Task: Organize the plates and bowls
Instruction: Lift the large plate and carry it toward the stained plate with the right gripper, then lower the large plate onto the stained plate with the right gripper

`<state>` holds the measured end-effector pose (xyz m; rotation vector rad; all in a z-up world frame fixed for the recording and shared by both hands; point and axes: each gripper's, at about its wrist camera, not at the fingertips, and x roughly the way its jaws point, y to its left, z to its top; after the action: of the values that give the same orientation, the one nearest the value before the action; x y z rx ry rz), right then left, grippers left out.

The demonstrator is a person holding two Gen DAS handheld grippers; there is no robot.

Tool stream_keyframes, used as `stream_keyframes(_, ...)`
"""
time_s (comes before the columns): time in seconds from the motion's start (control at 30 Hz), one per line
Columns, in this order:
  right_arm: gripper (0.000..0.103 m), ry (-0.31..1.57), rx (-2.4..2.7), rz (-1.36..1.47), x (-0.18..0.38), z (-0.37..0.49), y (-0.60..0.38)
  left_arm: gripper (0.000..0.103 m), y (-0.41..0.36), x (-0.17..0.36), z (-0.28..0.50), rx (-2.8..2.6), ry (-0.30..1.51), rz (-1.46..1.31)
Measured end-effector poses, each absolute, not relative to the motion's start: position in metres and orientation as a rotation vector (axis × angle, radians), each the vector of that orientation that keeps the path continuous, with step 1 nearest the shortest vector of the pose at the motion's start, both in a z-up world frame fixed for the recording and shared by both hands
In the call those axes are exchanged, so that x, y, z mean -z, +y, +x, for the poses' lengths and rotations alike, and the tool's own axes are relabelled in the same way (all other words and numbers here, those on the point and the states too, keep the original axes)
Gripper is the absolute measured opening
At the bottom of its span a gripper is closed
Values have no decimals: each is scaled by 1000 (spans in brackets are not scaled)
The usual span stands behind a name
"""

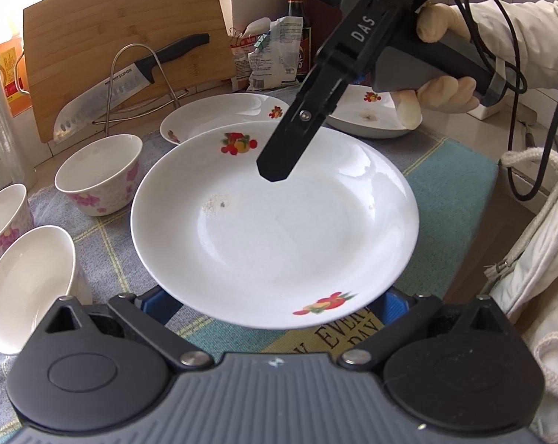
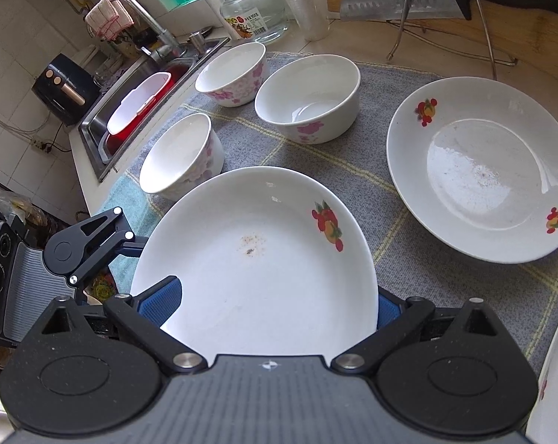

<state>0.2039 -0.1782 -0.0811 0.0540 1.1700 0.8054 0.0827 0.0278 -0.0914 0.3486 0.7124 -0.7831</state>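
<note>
A white plate with fruit prints [image 1: 275,229] is held in the air over the cloth-covered counter; it also shows in the right wrist view [image 2: 256,270]. My left gripper [image 1: 275,309] holds its near rim between blue pads. My right gripper [image 2: 275,309] holds the same plate at another rim; its black finger [image 1: 293,137] lies over the plate's far side. Two more fruit plates [image 1: 223,114] [image 1: 371,116] lie behind; one shows in the right wrist view [image 2: 478,166]. Three floral bowls [image 2: 308,100] [image 2: 234,74] [image 2: 181,159] stand on the cloth, also visible at the left [image 1: 101,174].
A knife [image 1: 127,85] rests on a wire rack against a wooden cutting board [image 1: 123,37]. Bottles and packets [image 1: 279,48] stand at the back. A sink [image 2: 138,111] with a red tub lies left of the counter, a glass jar [image 2: 256,11] beside it.
</note>
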Motion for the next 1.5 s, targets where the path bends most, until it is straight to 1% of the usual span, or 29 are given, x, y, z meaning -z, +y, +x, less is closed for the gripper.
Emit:
stream_keyframes(0.57,103,1117,-713,89,68,192,-248,102,-30,83,94,877,683,387)
stream_keyframes(1.5,103,1054,-553,172,68,190,-365,102,-133,83,132,1030,657,440)
